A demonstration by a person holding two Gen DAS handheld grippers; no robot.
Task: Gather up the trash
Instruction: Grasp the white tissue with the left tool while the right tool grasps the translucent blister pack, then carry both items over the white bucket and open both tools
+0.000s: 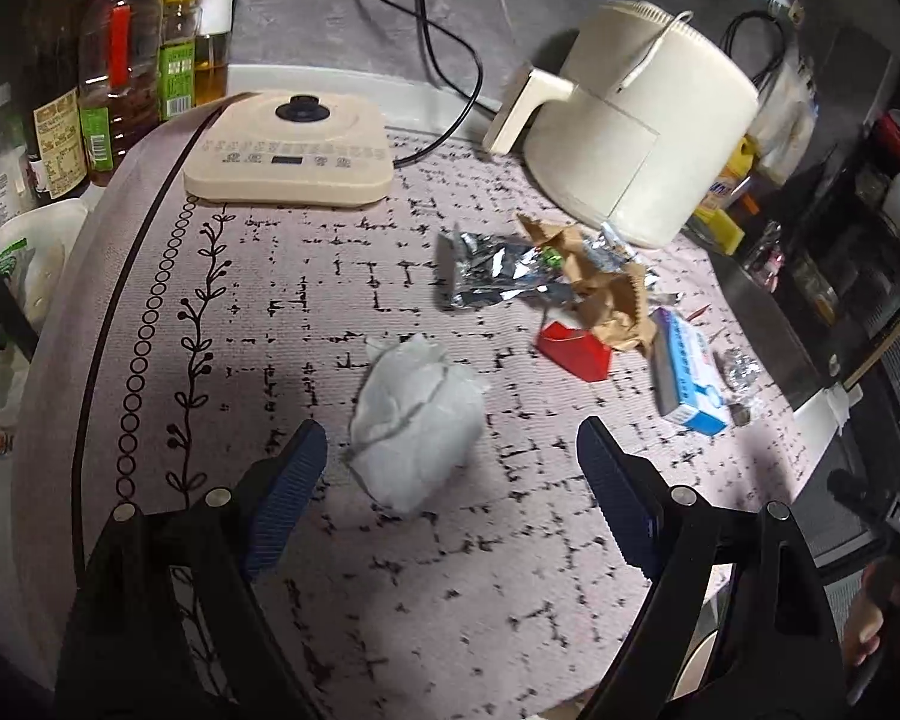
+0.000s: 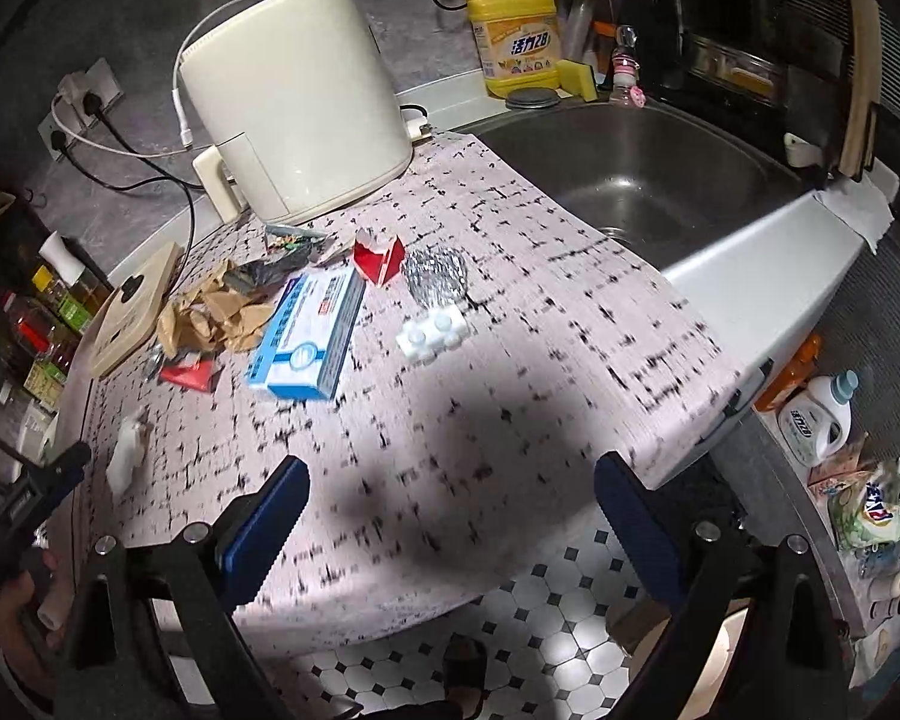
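Both jaws are wide open and hold nothing. Nearest the left gripper [image 1: 450,498] lies a white tissue wad [image 1: 417,423] on the bench [image 1: 306,312]. Foil wrapper [image 1: 492,273], brown paper [image 1: 606,300] and blue box [image 2: 306,339] wait too. Nothing looks collected yet.

A cream air fryer [image 2: 297,102] stands beside the steel sink [image 2: 642,180].
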